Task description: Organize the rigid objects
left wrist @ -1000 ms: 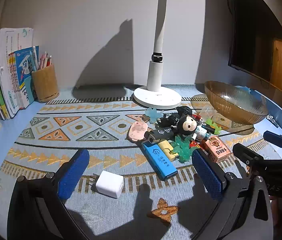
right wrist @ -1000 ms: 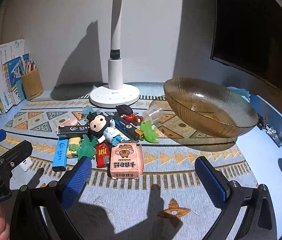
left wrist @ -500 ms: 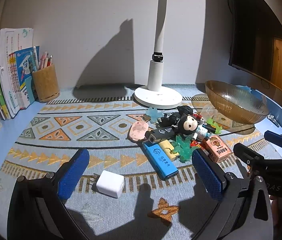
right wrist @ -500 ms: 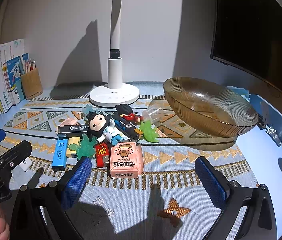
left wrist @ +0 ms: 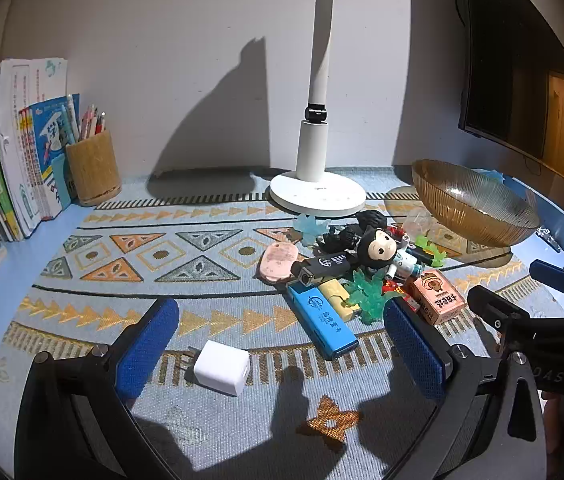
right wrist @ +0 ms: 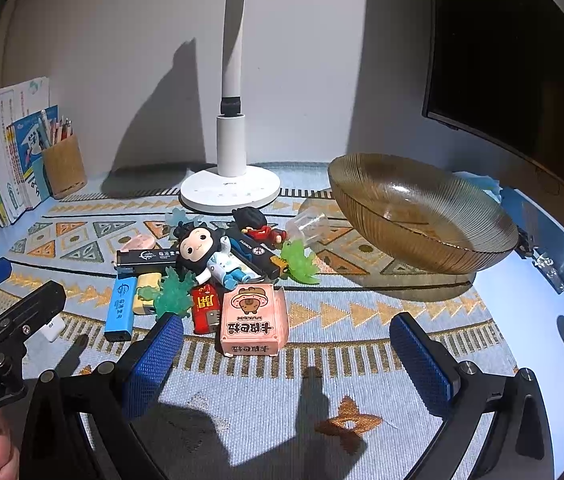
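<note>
Both grippers, left (left wrist: 282, 344) and right (right wrist: 285, 360), gape wide, holding nothing. Charger (left wrist: 222, 367) lies between left fingers; pink box (right wrist: 253, 320) just ahead of right, left of bowl (right wrist: 421, 216).

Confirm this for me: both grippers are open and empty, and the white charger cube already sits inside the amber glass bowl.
Not quite. The white charger cube lies on the patterned mat, between the left gripper fingers, as the left wrist view shows. The amber glass bowl holds no charger. Both grippers, including the right gripper, are open and empty.
</note>
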Demonstrator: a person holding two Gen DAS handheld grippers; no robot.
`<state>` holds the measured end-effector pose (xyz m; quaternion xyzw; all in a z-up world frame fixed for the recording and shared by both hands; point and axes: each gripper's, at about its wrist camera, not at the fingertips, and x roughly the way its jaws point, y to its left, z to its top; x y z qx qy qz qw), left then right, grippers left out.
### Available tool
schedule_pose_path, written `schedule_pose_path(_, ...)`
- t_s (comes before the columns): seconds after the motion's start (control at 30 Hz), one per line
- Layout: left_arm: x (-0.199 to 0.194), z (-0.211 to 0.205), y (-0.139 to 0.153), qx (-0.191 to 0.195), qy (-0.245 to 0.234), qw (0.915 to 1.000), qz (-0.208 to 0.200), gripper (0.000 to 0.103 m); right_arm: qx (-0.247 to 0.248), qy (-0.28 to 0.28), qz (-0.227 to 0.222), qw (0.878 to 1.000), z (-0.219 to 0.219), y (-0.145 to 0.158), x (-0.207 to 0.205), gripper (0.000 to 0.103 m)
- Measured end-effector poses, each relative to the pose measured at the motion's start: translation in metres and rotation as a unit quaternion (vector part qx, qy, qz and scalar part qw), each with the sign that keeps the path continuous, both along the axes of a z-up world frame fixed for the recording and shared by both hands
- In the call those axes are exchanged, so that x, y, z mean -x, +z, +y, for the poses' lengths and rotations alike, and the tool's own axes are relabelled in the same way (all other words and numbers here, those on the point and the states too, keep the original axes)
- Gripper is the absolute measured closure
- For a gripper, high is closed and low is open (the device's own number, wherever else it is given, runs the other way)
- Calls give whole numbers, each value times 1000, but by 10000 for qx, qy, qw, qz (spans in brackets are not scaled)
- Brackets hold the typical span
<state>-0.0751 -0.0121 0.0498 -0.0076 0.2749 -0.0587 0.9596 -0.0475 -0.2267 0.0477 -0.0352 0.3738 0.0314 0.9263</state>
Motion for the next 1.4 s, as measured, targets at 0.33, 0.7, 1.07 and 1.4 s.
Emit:
schedule_pose_path(0.33, 0, 0, 0, -2, 4, 10000, -1, 1, 17, 13, 11, 10000, 0, -1, -1, 0)
schedule_pose_path(0.7, 0, 0, 0, -2, -2, 10000, 0, 1, -311, -85, 96, 9994, -11, -2, -4, 0)
schedule_pose_path(1.07, 0, 1, 0, -2, -1, 10000, 3, 1, -277, -77, 95, 9995, -11, -2, -3, 0)
schedule_pose_path(1.4, -1, 0, -1, -16, 35, 10000, 33, 1, -288, -84, 108, 9995, -10, -2, -5, 0)
